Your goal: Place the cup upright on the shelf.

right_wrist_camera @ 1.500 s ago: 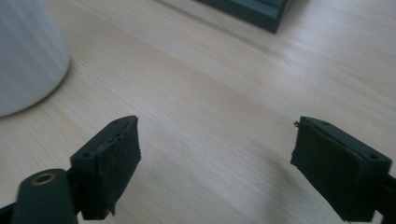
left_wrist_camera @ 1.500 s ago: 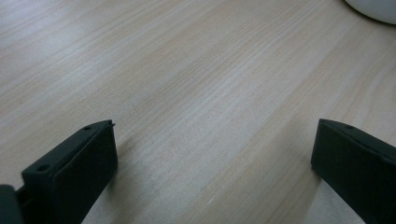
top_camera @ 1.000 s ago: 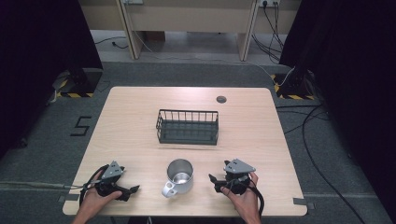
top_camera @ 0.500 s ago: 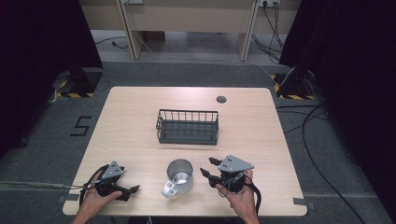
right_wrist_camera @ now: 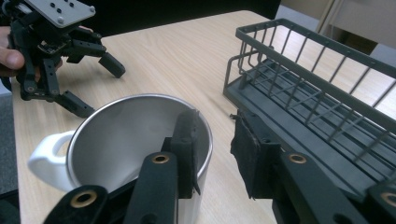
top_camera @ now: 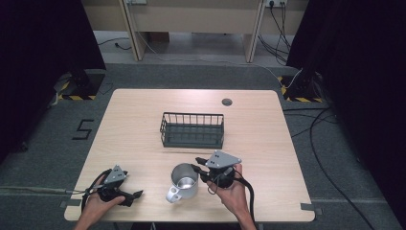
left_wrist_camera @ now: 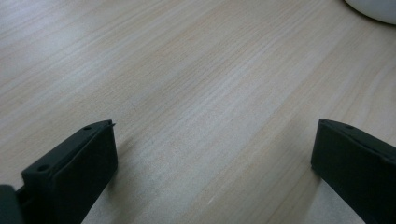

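Right tongs [top_camera: 198, 172] moved to mug [top_camera: 184, 182] rim, spread astride its wall, left tongs [top_camera: 135, 196] wide, unmoved

Steel mug [top_camera: 184, 182] upright on table [top_camera: 268, 143]; right gripper [top_camera: 200, 171] at its rim — basket [top_camera: 192, 130] beyond.

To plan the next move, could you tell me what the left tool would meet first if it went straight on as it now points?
Probably nothing soon: the left tool, open, looks along bare table. The white mug sits off to one side.
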Available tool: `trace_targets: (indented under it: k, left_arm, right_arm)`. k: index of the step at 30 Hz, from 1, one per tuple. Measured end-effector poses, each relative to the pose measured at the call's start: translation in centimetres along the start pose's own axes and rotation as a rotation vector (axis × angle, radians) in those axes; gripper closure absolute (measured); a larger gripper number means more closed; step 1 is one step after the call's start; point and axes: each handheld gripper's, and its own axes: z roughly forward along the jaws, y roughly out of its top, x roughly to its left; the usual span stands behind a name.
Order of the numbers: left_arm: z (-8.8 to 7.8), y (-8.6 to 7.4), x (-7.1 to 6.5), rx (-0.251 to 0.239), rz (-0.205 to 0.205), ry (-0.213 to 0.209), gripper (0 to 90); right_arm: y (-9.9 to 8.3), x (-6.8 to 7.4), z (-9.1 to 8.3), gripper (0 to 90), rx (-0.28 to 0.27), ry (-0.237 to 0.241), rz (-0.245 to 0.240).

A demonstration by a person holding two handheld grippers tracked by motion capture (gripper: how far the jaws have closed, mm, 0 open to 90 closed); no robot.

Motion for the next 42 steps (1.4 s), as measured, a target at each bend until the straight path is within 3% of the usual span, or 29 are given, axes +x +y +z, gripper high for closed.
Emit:
trace_targets:
  k: [8, 10, 17, 20, 21, 26, 27, 33, 38, 42]
  left_arm:
    - [0.0, 0.0, 0.0, 0.000, 0.000, 0.000, 0.0]
    - [0.0, 0.0, 0.0, 0.000, 0.000, 0.000, 0.0]
    - [0.0, 0.0, 0.0, 0.000, 0.000, 0.000, 0.0]
    - [0.0, 0.0, 0.0, 0.000, 0.000, 0.000, 0.0]
    - [0.0, 0.0, 0.0, 0.000, -0.002, 0.000, 0.0]
    - [0.0, 0.0, 0.0, 0.000, 0.001, 0.001, 0.0]
    - [0.0, 0.0, 0.0, 0.000, 0.001, 0.001, 0.0]
    - [0.0, 0.0, 0.0, -0.001, -0.001, 0.000, 0.0]
    - [0.0, 0.0, 0.0, 0.000, -0.001, 0.000, 0.0]
    - [0.0, 0.0, 0.0, -0.001, -0.001, 0.000, 0.0]
  right_arm:
    - [0.2, -0.1, 1.8, 77.5, 0.045, 0.017, -0.021]
    - [-0.2, -0.1, 2.0, 83.7, 0.042, 0.024, -0.010]
    - [-1.2, 0.5, 1.1, 84.1, 0.018, -0.020, 0.043]
    - [-1.8, 1.2, 0.4, 76.8, 0.005, -0.056, 0.086]
    - [-2.0, 1.6, 0.1, 70.6, 0.003, -0.076, 0.098]
    - [-2.4, 2.5, -1.0, 58.8, 0.003, -0.079, 0.079]
    - [-2.5, 2.8, -1.6, 46.1, -0.008, -0.065, 0.068]
    - [-3.0, 2.2, -1.9, 15.1, -0.060, 0.001, 0.065]
    - [-3.7, 2.0, -1.5, 15.2, -0.094, 0.092, 0.033]
    - [-3.9, 1.8, -0.8, 14.9, -0.101, 0.104, 0.017]
